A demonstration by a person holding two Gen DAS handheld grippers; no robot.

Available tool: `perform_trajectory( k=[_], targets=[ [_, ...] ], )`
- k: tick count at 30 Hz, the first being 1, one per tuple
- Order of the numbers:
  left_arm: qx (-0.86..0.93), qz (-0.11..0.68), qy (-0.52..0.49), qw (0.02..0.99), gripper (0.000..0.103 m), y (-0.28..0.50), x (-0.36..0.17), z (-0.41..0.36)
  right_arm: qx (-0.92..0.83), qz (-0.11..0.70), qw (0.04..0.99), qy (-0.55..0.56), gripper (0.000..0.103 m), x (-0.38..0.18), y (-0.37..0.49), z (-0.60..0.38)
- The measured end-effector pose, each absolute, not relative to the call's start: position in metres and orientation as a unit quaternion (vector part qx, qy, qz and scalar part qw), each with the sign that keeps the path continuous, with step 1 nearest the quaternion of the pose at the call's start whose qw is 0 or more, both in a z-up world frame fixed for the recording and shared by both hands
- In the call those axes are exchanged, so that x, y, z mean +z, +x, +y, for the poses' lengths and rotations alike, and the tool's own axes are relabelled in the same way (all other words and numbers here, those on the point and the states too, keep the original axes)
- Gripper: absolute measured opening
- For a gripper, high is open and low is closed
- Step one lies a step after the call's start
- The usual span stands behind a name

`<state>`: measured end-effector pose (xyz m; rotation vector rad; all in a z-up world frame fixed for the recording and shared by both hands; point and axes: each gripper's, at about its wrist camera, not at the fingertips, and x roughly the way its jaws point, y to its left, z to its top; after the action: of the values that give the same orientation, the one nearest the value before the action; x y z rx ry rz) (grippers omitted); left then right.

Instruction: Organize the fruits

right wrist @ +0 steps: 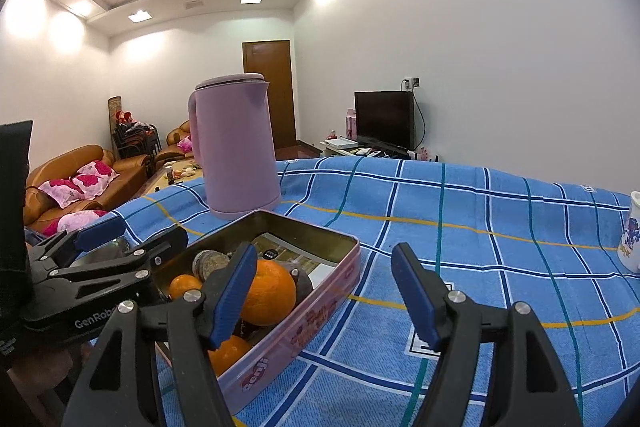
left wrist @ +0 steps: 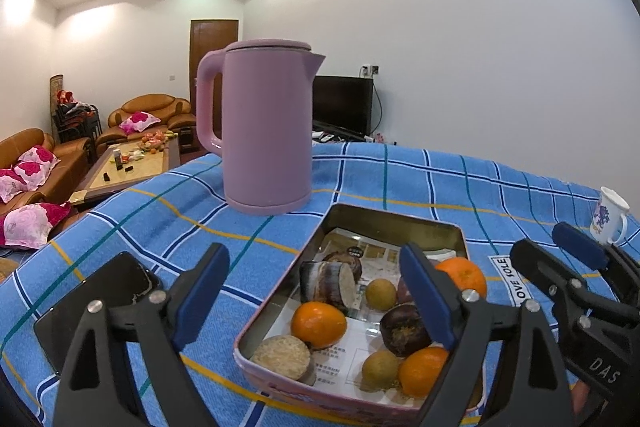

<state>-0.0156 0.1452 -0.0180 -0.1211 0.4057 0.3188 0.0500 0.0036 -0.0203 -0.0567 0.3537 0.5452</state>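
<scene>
A pink tin tray (left wrist: 256,319) lies on the blue checked cloth and holds several fruits: three oranges, one of them near the front left (left wrist: 318,323), two small yellow-green fruits (left wrist: 380,294), dark round fruits (left wrist: 404,329) and cut brown pieces (left wrist: 328,281). My left gripper (left wrist: 316,295) is open and empty, hovering over the tray's near left part. My right gripper (right wrist: 326,297) is open and empty, over the tray's right wall (right wrist: 304,327); it also shows in the left wrist view (left wrist: 556,247). An orange (right wrist: 268,291) sits just past its left finger.
A pink electric kettle (left wrist: 266,131) stands behind the tray. A black phone (left wrist: 100,303) lies left of the tray. A white printed mug (left wrist: 610,215) stands at the right edge of the table. Sofas and a coffee table are beyond the left edge.
</scene>
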Motion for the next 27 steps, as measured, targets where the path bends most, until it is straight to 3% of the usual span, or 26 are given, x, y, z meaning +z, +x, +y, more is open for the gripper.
perform_trajectory(
  k=[12, 27],
  targets=[
    [0.158, 0.202, -0.060, 0.965, 0.089, -0.0177, -0.0180, 0.1439, 0.265, 0.175, 0.948, -0.028, 0.072, -0.0202, 0.0510, 0.0037],
    [0.166, 0.199, -0.043, 0.965, 0.103, -0.0136, -0.0191, 0.1366, 0.242, 0.169, 0.955, -0.027, 0.073, -0.0198, 0.0529, -0.0011]
  ],
)
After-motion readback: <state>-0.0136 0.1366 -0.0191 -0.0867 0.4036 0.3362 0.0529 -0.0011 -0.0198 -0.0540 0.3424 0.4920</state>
